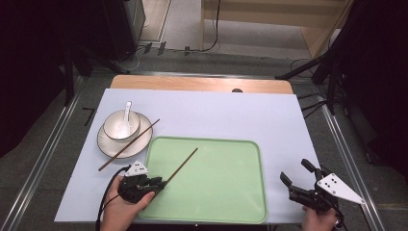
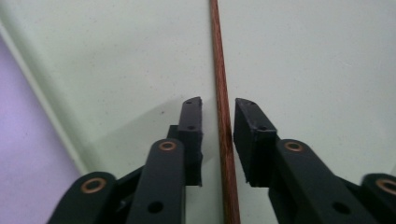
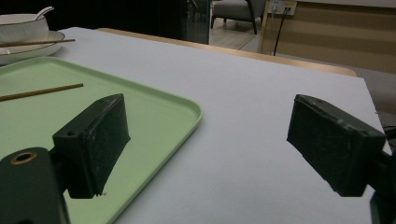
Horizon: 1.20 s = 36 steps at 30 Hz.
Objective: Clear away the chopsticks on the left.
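Left claw (image 1: pixel 161 183) sits at the near left corner of the green tray (image 1: pixel 231 202) in the high view, held by a hand (image 1: pixel 120 211) that comes in from the bottom edge, and a brown chopstick (image 1: pixel 185 162) runs from its tips up and to the right across the tray floor. A second chopstick (image 1: pixel 129 145) leans across a plate (image 1: pixel 107 144) that carries a white bowl (image 1: pixel 115 129) with a spoon (image 1: pixel 127 113), on the pale worktop (image 1: pixel 269 115) just left of the tray. Right claw (image 1: pixel 299 179) rests near the worktop's right edge, well apart from the tray's things, its jaws spread wide and empty. From the left gripper view, the left claw (image 2: pixel 218 107) points down at the tray (image 2: pixel 116 56), and the chopstick (image 2: pixel 223 116) lies lengthwise in the gap between the two pads; a thin strip of tray shows on each side of it, so the jaws stand slightly parted and do not press on it. From the right gripper view, the right claw (image 3: pixel 205 126) gapes over bare worktop (image 3: pixel 243 154) beside the tray's (image 3: pixel 154 112) corner, with the tray chopstick (image 3: pixel 42 92) far off to the left and the plate's chopstick (image 3: pixel 37 43) beyond it.
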Tool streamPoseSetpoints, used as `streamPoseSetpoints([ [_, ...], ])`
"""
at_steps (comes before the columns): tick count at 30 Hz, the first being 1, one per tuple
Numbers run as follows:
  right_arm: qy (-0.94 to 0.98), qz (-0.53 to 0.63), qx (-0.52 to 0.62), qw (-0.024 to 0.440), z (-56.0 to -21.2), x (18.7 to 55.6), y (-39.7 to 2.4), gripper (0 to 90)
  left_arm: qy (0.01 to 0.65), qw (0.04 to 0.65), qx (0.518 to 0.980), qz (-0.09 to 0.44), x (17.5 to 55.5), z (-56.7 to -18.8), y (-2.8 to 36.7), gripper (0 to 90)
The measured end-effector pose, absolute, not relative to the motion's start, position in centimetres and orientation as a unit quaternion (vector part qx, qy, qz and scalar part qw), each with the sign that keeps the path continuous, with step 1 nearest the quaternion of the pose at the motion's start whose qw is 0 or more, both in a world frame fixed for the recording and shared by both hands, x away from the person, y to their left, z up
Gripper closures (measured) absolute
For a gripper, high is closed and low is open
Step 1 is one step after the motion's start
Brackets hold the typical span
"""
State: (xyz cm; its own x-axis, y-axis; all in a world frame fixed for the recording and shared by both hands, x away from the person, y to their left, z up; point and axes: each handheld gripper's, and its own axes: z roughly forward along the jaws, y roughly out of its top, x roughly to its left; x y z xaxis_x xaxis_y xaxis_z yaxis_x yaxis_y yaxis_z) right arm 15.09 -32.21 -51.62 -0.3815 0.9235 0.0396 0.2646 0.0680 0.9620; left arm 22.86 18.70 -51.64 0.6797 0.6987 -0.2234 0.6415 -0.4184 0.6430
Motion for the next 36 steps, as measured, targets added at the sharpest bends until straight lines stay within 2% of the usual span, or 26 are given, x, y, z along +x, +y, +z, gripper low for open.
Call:
streamPoseSetpoints([
  [2,0.656,0.510,0.454,0.322,-51.7,15.1,-32.2,12.9,0.393,0.371,0.840,0.041,23.1,-51.5,18.6,67.0],
  [5,0.658,0.508,0.455,0.320,-51.7,15.3,-32.1,13.0,0.383,0.391,0.835,0.056,23.6,-50.7,18.1,67.2],
  [7,0.658,0.508,0.454,0.321,-51.7,15.3,-32.1,13.0,0.376,0.399,0.834,0.062,23.8,-50.3,17.5,73.1],
  [8,0.658,0.508,0.454,0.321,-51.7,15.3,-32.1,13.0,0.367,0.400,0.837,0.062,24.0,-50.2,17.1,73.1],
  [11,0.661,0.509,0.450,0.319,-51.7,15.4,-32.0,13.0,0.338,0.380,0.859,0.055,24.5,-50.5,14.6,90.0],
  [17,0.659,0.511,0.450,0.320,-51.7,15.3,-32.1,13.0,0.326,0.359,0.873,0.052,25.5,-51.3,12.0,90.0],
  [22,0.657,0.511,0.455,0.317,-51.7,15.3,-32.4,13.0,0.359,0.337,0.868,0.071,26.6,-51.8,10.6,90.0],
  [36,0.658,0.511,0.455,0.315,-51.7,15.3,-32.2,13.0,0.422,0.329,0.840,0.088,27.9,-51.5,14.3,90.0],
])
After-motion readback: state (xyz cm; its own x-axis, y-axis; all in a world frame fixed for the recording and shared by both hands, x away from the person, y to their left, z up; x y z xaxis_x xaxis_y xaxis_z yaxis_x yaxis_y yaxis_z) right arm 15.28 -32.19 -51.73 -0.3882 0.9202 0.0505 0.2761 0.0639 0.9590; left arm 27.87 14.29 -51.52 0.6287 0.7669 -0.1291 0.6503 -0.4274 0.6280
